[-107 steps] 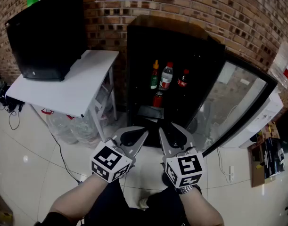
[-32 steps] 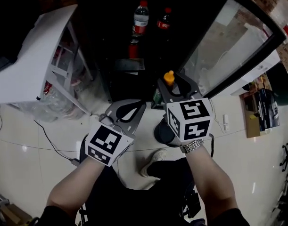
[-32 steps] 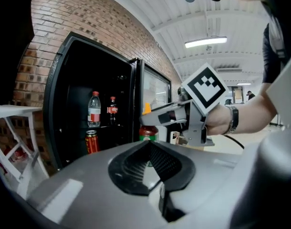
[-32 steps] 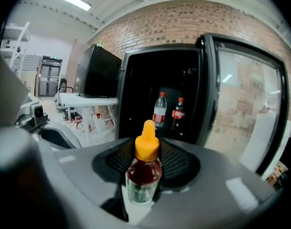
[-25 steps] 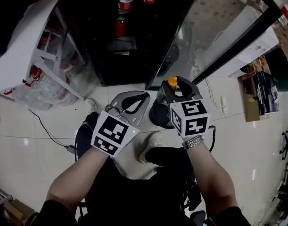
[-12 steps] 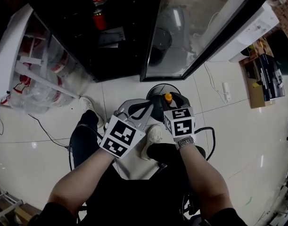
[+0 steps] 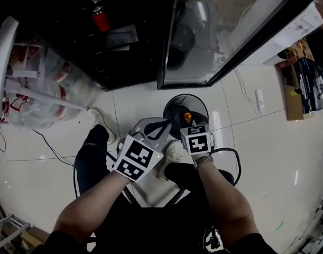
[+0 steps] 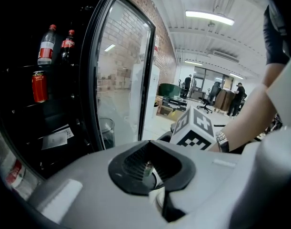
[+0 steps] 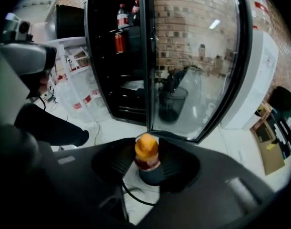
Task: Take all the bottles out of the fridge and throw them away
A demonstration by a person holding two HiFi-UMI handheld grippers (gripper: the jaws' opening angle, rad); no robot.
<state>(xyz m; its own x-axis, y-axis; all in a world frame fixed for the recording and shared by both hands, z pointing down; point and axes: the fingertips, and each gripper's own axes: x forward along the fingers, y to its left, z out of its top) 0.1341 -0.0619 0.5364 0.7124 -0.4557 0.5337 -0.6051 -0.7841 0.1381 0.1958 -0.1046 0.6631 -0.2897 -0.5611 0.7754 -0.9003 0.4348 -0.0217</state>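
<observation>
The right gripper (image 9: 146, 163) is clamped on an orange-capped bottle (image 9: 146, 150), above what looks like a round black bin (image 7: 177, 102). The left gripper (image 8: 152, 173) is closed and empty. Behind the open glass door (image 8: 119, 80), the fridge (image 8: 21, 128) holds two bottles (image 8: 46, 46) and one red can (image 8: 39, 86).

We're on an open-plan office or lab floor, not in a home: exposed brick wall (image 8: 163, 44), long ceiling strip lights (image 8: 209, 17), glossy white tile floor (image 7: 50, 168), swivel chairs (image 8: 213, 90) and people (image 8: 239, 97) at the far end. We also see a glass-door drinks fridge (image 8: 119, 80), loose cables (image 7: 47, 140) on the floor and boxes (image 7: 308, 78) by the wall.
</observation>
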